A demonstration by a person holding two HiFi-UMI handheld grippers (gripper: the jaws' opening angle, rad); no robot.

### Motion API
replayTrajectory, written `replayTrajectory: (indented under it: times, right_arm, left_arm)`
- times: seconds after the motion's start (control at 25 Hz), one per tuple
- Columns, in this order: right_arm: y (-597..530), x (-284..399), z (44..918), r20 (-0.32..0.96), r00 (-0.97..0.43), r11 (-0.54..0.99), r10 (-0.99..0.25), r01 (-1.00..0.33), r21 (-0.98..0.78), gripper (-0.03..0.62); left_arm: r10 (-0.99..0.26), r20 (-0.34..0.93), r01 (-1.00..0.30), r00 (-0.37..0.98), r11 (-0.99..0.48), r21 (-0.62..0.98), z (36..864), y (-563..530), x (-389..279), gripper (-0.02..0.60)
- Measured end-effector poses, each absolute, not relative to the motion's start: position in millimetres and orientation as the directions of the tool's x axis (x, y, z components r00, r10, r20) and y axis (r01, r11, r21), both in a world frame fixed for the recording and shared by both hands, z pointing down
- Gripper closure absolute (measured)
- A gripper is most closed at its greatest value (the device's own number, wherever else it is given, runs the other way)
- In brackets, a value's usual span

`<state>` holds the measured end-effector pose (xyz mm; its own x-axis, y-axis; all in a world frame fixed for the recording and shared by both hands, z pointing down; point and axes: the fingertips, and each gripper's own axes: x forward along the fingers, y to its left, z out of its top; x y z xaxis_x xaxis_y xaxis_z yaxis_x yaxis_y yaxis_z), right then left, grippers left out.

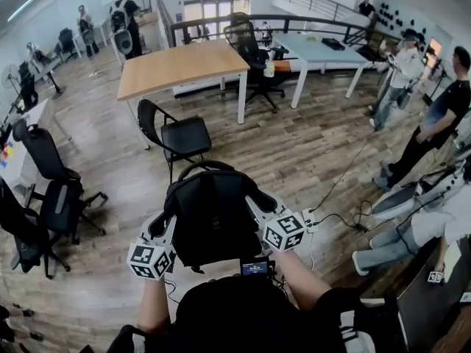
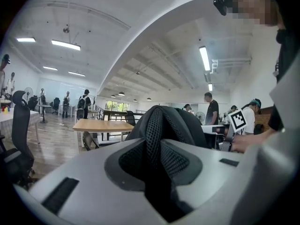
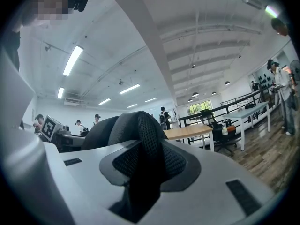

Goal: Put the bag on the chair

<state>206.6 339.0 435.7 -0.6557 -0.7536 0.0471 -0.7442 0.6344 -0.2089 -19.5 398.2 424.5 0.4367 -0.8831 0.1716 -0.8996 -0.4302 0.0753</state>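
I hold a black backpack up in front of me, above the wooden floor. My left gripper is shut on one black mesh shoulder strap, which is pinched between its white jaws. My right gripper is shut on the other mesh strap in the same way. The bag's rounded body rises just beyond the jaws in both gripper views. A black chair with a flat seat stands straight ahead, just past the bag. Its seat is bare.
A wooden table stands behind the chair and a white table at the back right. Black office chairs are at the left. People stand at the right, and a cable lies on the floor there.
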Motion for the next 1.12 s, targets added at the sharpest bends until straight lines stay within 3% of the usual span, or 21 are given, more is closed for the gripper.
replayTrajectory:
  times: [0.56,1.12]
  right_arm:
    - [308.7,230.4,442.1,0.036,-0.677,0.662,-0.735,-0.729,-0.177,0.468]
    - [201.0,215.8,461.9,0.063,-0.693,0.669,-0.718,-0.712,-0.214,0.470]
  left_arm:
    - [-0.903,0.163,-0.917,0.398,-0.388,0.090,435.4,371.6,4.9,0.488]
    - [-0.902,0.172,-0.918,0.395,-0.380,0.114,452.3,265.1,-10.6,0.488]
